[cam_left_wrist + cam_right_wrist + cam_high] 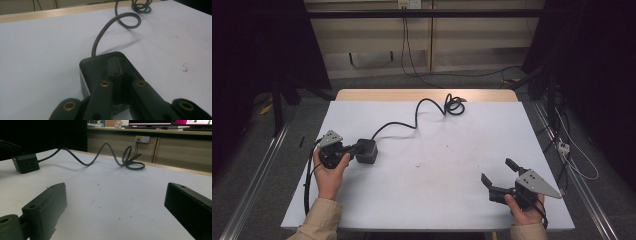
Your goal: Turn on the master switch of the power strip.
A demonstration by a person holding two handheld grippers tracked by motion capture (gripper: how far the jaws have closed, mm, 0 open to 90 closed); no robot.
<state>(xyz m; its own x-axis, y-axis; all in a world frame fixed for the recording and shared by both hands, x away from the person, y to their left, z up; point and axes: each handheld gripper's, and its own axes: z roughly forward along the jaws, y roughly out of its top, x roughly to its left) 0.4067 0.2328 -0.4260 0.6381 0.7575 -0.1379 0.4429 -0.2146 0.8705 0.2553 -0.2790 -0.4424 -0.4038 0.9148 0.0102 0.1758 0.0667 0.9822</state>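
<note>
From above, the left hand-held gripper (353, 149) rests its tips on the top of a small black plastic cube-shaped power socket (367, 150) at the left of the white counter (437, 165), its thick black rubber cable (412, 122) snaking off to a coil at the far edge. Along the left hand-held gripper (120, 65), the jaws are pressed together with nothing between them, so I'd steady the cube with gentle downward pressure rather than shove it. Looking along the right hand-held gripper (116, 202), the jaws stand wide apart and empty, well away from the cube (25, 163), free to fetch the cable (100, 152).
</note>
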